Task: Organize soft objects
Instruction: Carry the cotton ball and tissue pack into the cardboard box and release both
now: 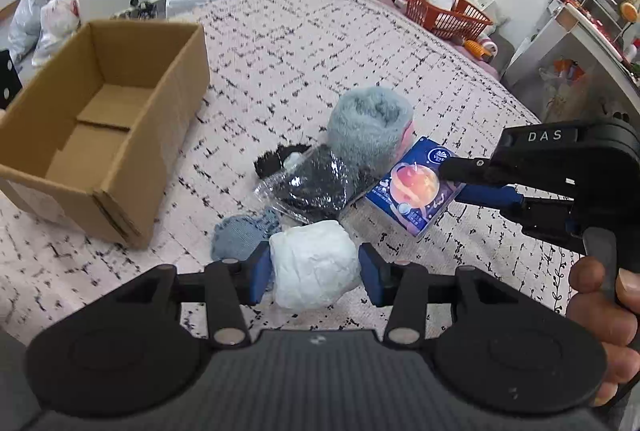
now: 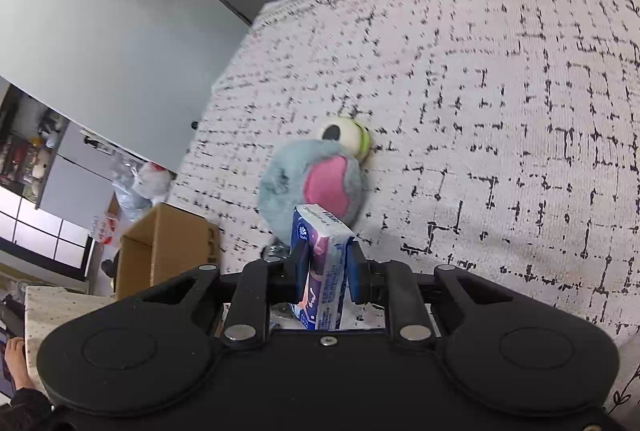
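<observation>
Left gripper (image 1: pixel 312 267) pinches a crumpled white soft bundle (image 1: pixel 314 265) between its blue pads; jaws part-spread to the bundle's width, both pads on its sides. Right gripper (image 2: pixel 326 267) has jaws pressed in tight on a blue printed tissue pack (image 2: pixel 322 271), pack standing on edge btwn the pads and squeezed a bit.

Both items look lifted clear of the white black-patterned bedspread (image 2: pixel 500 111). The open brown cardboard box (image 1: pixel 104 135), empty inside, sits to the left, well apart from the pile. Left on the cover: fluffy grey-blue plush toy w/ pink patch (image 2: pixel 312 183), clear plastic bag of dark fabric (image 1: pixel 308 187), small grey-blue knit piece (image 1: pixel 240 235).

Judging the step as carry-to-box. To do it well: keep both grips steady, no extra squeeze on the pack; bring the left in first since it's nearer the box, so the grippers don't cross. Clear the box wall, lower inside, then let go, packing to one end to leave room for the plush.
</observation>
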`<action>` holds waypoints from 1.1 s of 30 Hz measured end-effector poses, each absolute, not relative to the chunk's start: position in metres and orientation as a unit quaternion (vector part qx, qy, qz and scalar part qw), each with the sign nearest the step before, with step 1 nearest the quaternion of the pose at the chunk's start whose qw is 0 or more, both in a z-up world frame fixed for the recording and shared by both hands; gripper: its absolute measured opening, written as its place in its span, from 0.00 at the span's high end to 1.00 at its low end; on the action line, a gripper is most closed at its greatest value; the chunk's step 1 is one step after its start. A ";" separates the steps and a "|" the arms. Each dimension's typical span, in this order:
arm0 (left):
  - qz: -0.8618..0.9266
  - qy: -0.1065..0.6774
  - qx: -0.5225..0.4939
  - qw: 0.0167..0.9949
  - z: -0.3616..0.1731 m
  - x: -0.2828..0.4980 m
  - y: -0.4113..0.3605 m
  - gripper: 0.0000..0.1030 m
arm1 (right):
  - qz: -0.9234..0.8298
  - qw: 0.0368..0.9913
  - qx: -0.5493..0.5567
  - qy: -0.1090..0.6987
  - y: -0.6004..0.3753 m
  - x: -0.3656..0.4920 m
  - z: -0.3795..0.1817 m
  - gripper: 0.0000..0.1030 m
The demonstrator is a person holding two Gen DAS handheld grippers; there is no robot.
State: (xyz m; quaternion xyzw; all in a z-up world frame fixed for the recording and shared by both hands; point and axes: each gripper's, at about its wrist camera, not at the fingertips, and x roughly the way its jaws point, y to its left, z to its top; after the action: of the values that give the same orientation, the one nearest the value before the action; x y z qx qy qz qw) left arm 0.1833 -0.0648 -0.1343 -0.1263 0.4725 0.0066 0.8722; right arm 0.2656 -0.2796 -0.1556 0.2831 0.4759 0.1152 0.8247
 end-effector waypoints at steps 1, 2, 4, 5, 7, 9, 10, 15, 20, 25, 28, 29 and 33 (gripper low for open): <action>0.006 0.469 -0.126 0.874 -0.131 0.182 -0.063 0.55 | 0.116 0.826 0.284 0.473 -0.280 0.263 -0.154 0.81; 0.008 0.468 -0.127 0.875 -0.128 0.181 -0.061 0.55 | 0.118 0.827 0.287 0.469 -0.281 0.262 -0.152 0.81; 0.010 0.463 -0.131 0.877 -0.121 0.179 -0.057 0.55 | 0.121 0.830 0.288 0.462 -0.282 0.259 -0.148 0.81; 0.010 0.460 -0.131 0.878 -0.119 0.177 -0.056 0.55 | 0.122 0.832 0.287 0.458 -0.282 0.257 -0.146 0.81; 0.013 0.452 -0.130 0.882 -0.112 0.175 -0.053 0.55 | 0.126 0.835 0.289 0.451 -0.283 0.253 -0.142 0.81; 0.014 0.447 -0.132 0.885 -0.107 0.174 -0.049 0.55 | 0.130 0.840 0.286 0.443 -0.283 0.250 -0.138 0.81; 0.015 0.445 -0.133 0.885 -0.105 0.173 -0.047 0.55 | 0.132 0.842 0.285 0.437 -0.283 0.248 -0.135 0.81; 0.023 0.432 -0.124 0.893 -0.095 0.167 -0.036 0.55 | 0.146 0.859 0.270 0.410 -0.279 0.239 -0.123 0.81; 0.027 0.426 -0.121 0.896 -0.086 0.165 -0.022 0.55 | 0.164 0.873 0.267 0.374 -0.275 0.234 -0.111 0.81; 0.034 0.414 -0.119 0.902 -0.077 0.167 -0.007 0.55 | 0.177 0.880 0.265 0.352 -0.268 0.236 -0.104 0.81; 0.043 0.403 -0.125 0.905 -0.070 0.168 0.005 0.55 | 0.188 0.884 0.262 0.338 -0.262 0.235 -0.100 0.81; 0.046 0.401 -0.128 0.906 -0.069 0.169 0.008 0.55 | 0.192 0.885 0.261 0.333 -0.260 0.235 -0.099 0.81; 0.055 0.395 -0.132 0.908 -0.064 0.174 0.023 0.55 | 0.209 0.887 0.258 0.320 -0.247 0.236 -0.095 0.81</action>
State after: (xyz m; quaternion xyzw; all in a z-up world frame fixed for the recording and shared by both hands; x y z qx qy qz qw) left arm 0.1742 0.0232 -0.0644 -0.1317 0.3948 0.0554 0.9076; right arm 0.2360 -0.2474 -0.0954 0.2578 0.3203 0.2091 0.8873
